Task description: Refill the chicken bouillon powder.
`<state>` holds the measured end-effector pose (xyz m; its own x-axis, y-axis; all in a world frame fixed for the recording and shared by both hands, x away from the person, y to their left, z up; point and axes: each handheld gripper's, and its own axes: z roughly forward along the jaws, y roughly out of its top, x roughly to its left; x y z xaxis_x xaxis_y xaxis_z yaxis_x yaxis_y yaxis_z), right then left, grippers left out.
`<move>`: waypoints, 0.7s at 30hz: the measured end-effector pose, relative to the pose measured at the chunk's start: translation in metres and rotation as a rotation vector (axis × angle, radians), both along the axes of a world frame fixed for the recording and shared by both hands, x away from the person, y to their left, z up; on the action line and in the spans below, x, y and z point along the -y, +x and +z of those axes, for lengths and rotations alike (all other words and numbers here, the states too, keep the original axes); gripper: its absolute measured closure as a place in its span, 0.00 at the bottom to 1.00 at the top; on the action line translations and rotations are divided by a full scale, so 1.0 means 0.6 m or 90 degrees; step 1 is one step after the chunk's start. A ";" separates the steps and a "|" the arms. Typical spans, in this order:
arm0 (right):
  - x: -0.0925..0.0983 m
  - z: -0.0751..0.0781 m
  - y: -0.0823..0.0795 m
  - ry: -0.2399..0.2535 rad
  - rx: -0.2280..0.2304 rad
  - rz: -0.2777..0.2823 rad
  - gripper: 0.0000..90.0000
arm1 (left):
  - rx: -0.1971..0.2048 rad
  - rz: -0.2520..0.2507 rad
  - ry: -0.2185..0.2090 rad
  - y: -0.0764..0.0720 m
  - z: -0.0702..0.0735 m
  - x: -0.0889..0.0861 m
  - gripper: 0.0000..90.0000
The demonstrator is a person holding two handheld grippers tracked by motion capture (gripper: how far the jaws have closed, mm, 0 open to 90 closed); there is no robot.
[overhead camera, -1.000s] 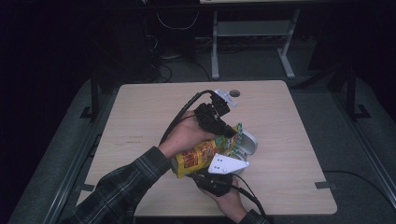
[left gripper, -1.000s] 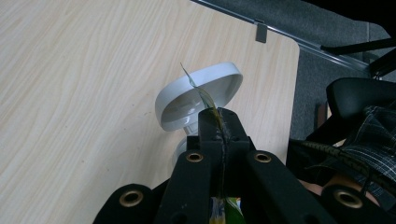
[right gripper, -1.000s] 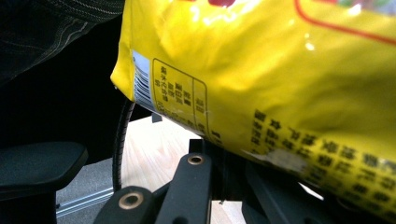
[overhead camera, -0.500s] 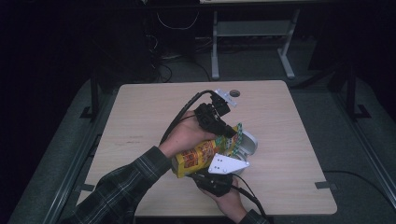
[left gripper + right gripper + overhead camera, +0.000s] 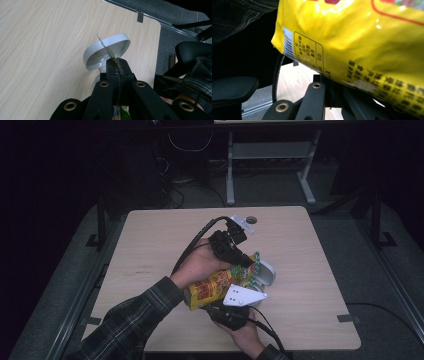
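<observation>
Between your left gripper's clamped jaws sits the top edge of the yellow snack bag, pinched thin. Just beyond those tips, a white bowl lies tilted on the wooden table. Your right gripper, below and nearer you, appears clenched on the bag's lower edge, bag body overhead in its view. Judged step: bag held over the bowl for opening or pouring. Next: pull the top edge apart steadily, keeping the mouth toward the bowl.

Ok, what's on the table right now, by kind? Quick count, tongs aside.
Yellow snack bag: 1
White bowl: 1
Total: 2
</observation>
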<state>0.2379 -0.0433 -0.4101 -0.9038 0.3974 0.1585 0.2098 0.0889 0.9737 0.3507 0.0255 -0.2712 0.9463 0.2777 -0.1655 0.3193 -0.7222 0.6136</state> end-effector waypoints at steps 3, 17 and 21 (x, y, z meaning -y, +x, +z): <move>0.000 0.001 0.000 0.001 -0.001 -0.001 1.00 | 0.000 0.000 0.000 0.000 0.001 0.001 1.00; 0.003 0.003 0.001 0.007 0.002 -0.004 1.00 | 0.004 -0.005 0.005 0.001 0.004 0.006 1.00; 0.004 0.003 0.001 0.008 0.001 -0.004 1.00 | 0.004 -0.004 0.007 0.001 0.004 0.007 1.00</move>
